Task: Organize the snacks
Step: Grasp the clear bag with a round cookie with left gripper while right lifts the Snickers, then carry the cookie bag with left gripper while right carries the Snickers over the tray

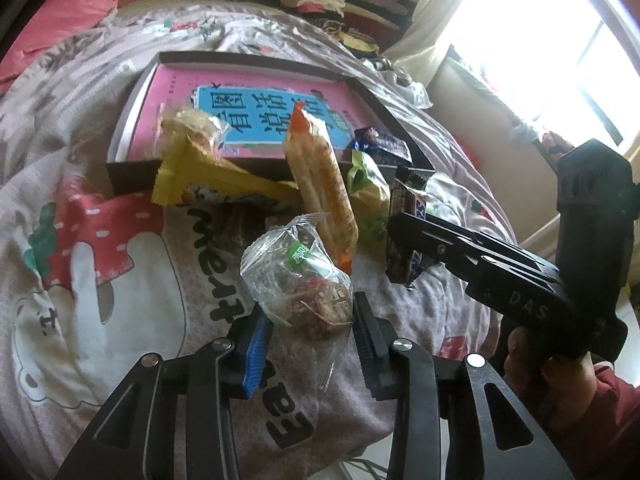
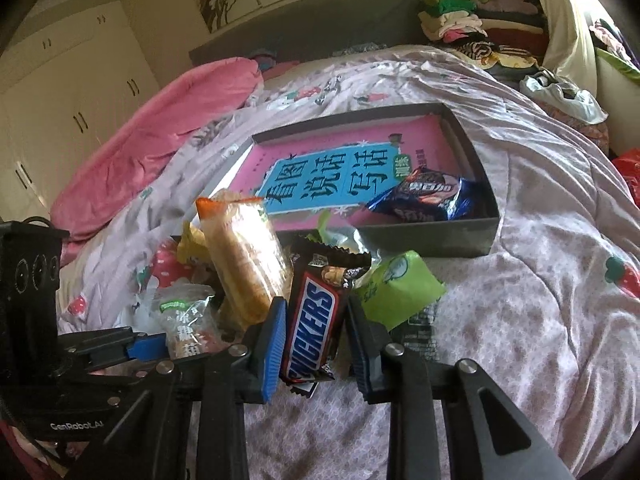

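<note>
Now Snickers bar (image 2: pixel 314 326) clamped upright between right tool (image 2: pixel 316 344) pads.

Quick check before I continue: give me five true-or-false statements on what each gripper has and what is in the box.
1. The right gripper is shut on the Snickers bar. True.
2. The left gripper holds the orange cracker pack. False: it has the clear-wrapped snack.
3. The box is empty. False: a pink book and a blue packet lie inside.
4. The green packet lies on the quilt, outside the box. True.
5. The box stands on a table. False: on the quilt.
</note>
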Demonstrator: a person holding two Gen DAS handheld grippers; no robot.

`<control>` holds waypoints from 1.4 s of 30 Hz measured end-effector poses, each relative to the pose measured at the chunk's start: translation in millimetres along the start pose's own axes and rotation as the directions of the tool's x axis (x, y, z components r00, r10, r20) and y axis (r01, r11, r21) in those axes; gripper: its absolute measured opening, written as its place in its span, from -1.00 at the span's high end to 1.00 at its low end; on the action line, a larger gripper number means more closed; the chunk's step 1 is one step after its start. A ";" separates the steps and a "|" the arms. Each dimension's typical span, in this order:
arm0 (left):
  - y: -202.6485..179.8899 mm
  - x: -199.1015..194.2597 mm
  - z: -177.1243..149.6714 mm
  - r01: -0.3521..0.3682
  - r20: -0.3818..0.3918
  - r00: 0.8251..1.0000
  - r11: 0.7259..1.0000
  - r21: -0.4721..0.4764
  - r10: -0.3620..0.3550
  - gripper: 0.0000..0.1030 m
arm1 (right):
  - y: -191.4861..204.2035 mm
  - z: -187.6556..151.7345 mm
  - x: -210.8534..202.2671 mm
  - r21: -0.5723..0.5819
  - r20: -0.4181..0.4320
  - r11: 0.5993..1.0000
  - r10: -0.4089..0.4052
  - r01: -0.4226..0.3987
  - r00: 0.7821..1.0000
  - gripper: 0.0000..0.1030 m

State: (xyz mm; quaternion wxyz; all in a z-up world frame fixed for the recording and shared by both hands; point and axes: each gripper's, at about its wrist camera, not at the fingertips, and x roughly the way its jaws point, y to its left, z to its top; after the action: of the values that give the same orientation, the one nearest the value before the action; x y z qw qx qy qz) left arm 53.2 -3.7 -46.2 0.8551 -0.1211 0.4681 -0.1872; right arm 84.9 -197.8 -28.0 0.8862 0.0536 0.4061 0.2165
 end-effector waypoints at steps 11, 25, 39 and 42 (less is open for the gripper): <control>2.0 -22.0 6.8 -0.031 0.075 0.997 0.999 -0.010 0.032 0.23 | -6.5 8.9 -13.3 0.021 0.067 1.000 -0.008 0.006 0.998 0.42; 24.4 -39.1 22.6 -0.085 0.156 0.983 0.994 -0.062 0.094 0.23 | -13.8 19.1 -20.4 0.039 0.111 0.999 -0.022 0.018 0.994 0.43; 38.7 -46.9 52.9 -0.123 0.218 0.966 0.987 -0.103 0.143 0.23 | -20.2 34.4 -28.3 0.040 0.158 0.999 -0.039 0.033 0.987 0.43; 39.5 -44.5 60.0 -0.118 0.225 0.964 0.987 -0.107 0.140 0.23 | -21.1 39.3 -29.2 0.040 0.169 0.999 -0.040 0.034 0.985 0.43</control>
State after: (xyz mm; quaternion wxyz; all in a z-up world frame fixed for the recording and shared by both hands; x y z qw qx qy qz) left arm 90.2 53.1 4.3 0.9077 -0.1509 0.3801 -0.0938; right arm 104.5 -226.1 12.8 0.9204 0.0806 0.3337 0.1870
